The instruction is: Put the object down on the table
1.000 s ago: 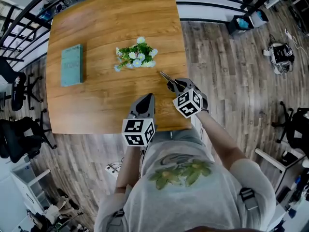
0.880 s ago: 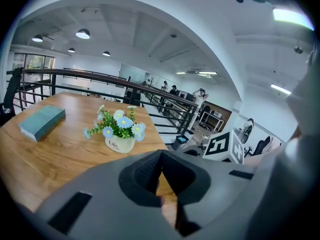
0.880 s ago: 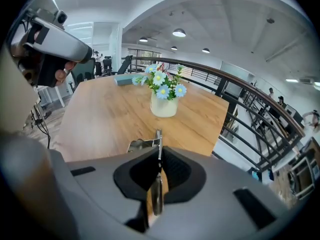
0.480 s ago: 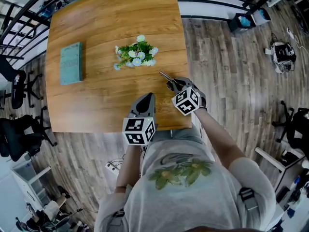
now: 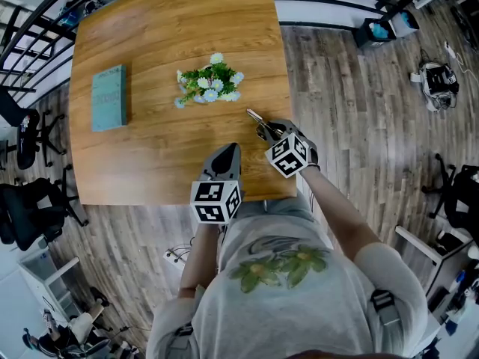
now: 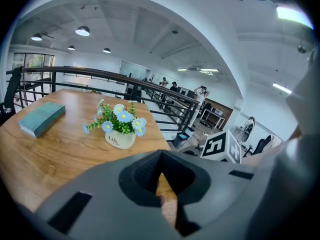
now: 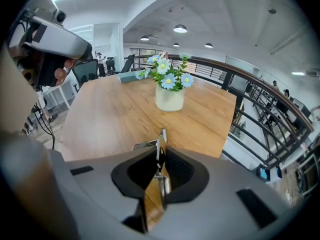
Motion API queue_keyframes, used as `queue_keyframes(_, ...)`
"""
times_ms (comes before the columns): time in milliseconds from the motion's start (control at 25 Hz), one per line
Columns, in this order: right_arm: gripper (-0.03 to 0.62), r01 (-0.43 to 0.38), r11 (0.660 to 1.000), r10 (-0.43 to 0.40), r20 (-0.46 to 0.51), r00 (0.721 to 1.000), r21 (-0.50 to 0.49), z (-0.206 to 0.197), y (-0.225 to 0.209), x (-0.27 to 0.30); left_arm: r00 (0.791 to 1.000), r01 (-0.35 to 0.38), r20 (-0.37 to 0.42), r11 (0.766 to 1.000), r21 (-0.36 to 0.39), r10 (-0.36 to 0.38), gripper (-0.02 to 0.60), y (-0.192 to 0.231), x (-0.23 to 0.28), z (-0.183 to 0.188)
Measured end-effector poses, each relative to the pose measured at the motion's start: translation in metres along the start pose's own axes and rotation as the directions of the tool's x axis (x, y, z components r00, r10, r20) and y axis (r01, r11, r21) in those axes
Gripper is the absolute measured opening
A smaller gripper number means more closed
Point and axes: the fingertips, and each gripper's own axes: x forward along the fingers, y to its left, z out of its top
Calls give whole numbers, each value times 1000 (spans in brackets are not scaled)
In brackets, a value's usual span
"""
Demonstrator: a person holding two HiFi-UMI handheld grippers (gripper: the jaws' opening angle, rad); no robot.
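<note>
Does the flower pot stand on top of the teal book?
No, in the left gripper view the flower pot stands on the bare wood of the table, clearly apart from the teal book.

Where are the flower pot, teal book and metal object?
flower pot (image 7: 169,99), right gripper view, pot's front
teal book (image 5: 108,97), head view, cover's middle
metal object (image 7: 162,136), right gripper view, upper tip

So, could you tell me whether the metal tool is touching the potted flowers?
Apart. The head view shows bare table between the metal tool, which sits between the opening jaws of the right gripper, and the potted flowers.
</note>
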Motion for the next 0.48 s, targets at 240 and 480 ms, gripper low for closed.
queue_keyframes(240,61,-23,1000,23,-2,1000,-7,-1,5,3,1000,0,-4,1000,-2,0,12,2,2,0)
queue_keyframes(480,86,-39,999,39,-6,999,-23,-2,14,7,1000,0,-9,1000,-2,0,12,3,2,-2)
